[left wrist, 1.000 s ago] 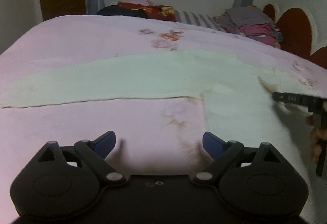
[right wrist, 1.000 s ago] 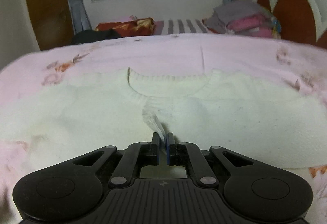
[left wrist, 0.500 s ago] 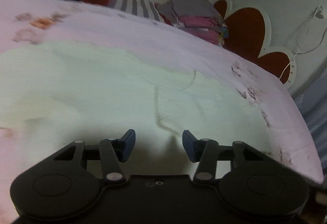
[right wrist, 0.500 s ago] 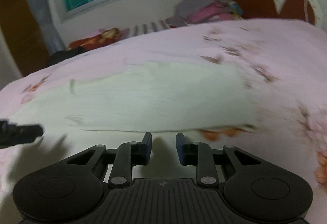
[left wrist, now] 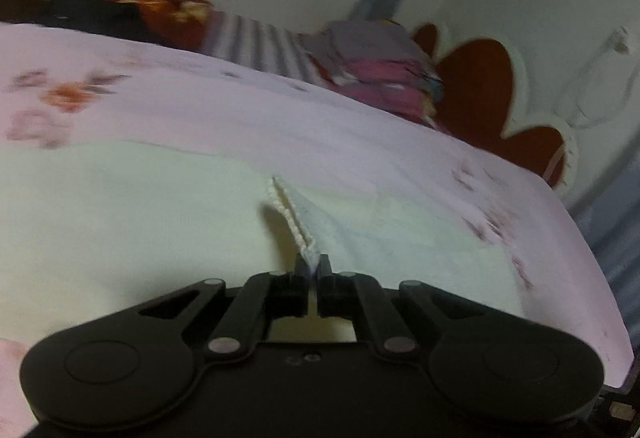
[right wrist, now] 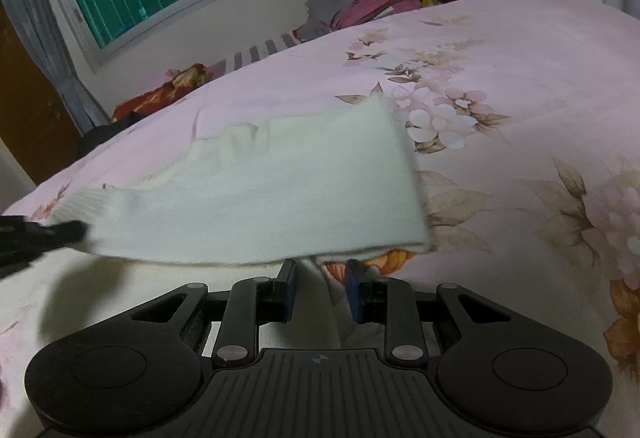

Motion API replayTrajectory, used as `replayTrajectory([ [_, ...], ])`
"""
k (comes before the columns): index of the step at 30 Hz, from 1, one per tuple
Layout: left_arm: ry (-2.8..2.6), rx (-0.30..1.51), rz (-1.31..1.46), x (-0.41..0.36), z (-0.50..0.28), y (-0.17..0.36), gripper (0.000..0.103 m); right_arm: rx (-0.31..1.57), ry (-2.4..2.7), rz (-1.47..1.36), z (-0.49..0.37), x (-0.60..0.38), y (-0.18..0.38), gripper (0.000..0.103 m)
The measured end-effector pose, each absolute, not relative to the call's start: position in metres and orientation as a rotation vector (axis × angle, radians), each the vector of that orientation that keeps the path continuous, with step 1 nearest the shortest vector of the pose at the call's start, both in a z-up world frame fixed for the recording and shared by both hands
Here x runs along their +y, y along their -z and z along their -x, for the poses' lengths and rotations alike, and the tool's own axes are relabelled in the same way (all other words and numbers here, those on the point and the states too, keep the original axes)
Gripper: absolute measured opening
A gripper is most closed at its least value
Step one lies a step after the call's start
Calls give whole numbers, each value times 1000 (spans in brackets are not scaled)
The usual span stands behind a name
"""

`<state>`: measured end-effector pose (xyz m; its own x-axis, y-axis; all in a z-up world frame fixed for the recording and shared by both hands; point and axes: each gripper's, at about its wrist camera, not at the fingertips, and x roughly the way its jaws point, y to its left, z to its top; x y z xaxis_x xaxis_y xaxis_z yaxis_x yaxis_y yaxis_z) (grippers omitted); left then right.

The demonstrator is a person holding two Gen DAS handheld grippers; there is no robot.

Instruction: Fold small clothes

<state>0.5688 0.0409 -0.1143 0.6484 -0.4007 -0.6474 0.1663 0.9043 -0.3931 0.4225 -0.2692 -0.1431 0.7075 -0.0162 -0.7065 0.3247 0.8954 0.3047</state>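
A cream knitted sweater lies spread on the pink floral bedsheet. My left gripper is shut on the sweater's ribbed neckline edge, which rises a little off the bed. In the right wrist view one sleeve lies across the sheet, and the left gripper shows dark at the far left edge, touching the cloth. My right gripper is open, its fingers on either side of the sweater's edge just below the sleeve, holding nothing.
A pile of folded clothes in grey and pink sits at the head of the bed by the red and white headboard. Dark and red bedding lies under the window. The bed's right edge drops off close by.
My left gripper has moved onto the neckline and shut on it. My right gripper let go of the neckline, opened and swung right toward the sleeve.
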Motion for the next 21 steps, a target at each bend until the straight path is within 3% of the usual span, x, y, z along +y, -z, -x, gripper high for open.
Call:
replayTrajectory([
  [8,244,818,337,108,-556,119,3,776,215,-320,-427,-256,145,27],
  [14,236,817,339,117,-549,118,3,777,218,-289,-426,-254,146,26],
  [17,234,824,339,117,-547,122,3,767,229,-298,-423,-256,146,20],
  [19,230,831,343,117,-547,126,3,760,228,-304,-422,-258,146,8],
  [21,225,837,341,118,-547,130,3,756,229,-307,-422,-258,146,6],
])
